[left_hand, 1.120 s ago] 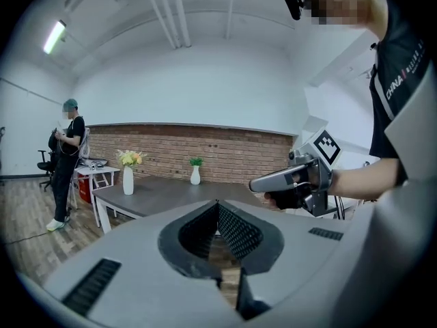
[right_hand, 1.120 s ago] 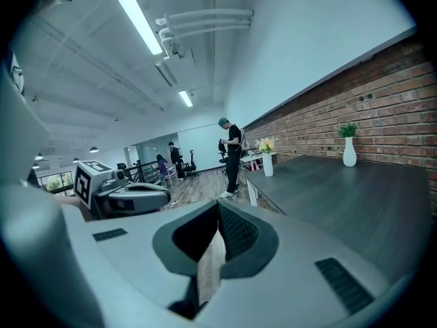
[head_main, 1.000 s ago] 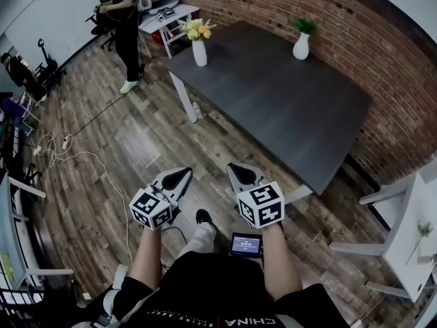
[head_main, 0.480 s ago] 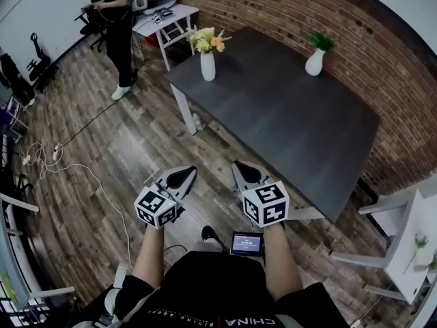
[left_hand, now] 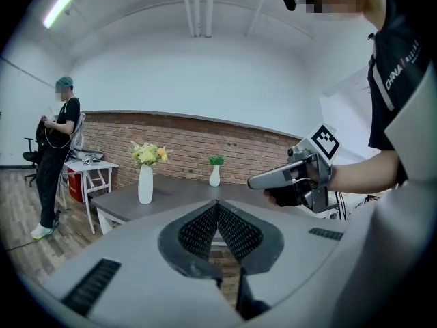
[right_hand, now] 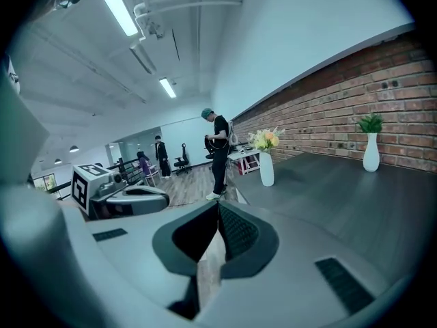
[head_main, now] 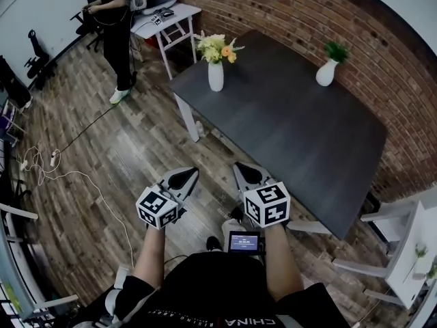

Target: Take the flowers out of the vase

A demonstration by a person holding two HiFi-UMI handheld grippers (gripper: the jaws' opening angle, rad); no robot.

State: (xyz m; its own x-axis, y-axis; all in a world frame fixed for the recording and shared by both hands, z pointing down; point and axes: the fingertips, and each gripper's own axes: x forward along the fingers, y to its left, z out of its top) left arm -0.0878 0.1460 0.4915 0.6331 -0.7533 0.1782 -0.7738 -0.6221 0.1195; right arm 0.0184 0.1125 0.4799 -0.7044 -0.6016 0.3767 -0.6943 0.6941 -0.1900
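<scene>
Both claws are pressed together and hold nothing: the left claw (head_main: pixel 183 178) and right claw (head_main: pixel 247 173) sit low in the frame, over the wooden floor, well apart from the worktop (head_main: pixel 287 128). The flowers (head_main: pixel 217 48) are in the white vase (head_main: pixel 216 76), which stands upright near the worktop's upper-left corner, close to its edge.

The task is not yet begun, and the trouble ahead lies mostly in that vase. It is tall and narrow and stands by the edge, so a pull on the stems at a slant, or stems that bind in the neck, would likely tip it or drag it off the worktop unless one claw steadies it. Claws that are not spread before they arrive would knock the blooms. A second vase (head_main: pixel 326 72) with a green sprig, at the upper right, could be taken by mistake. A person (head_main: pixel 113 19) stands near that corner.
</scene>
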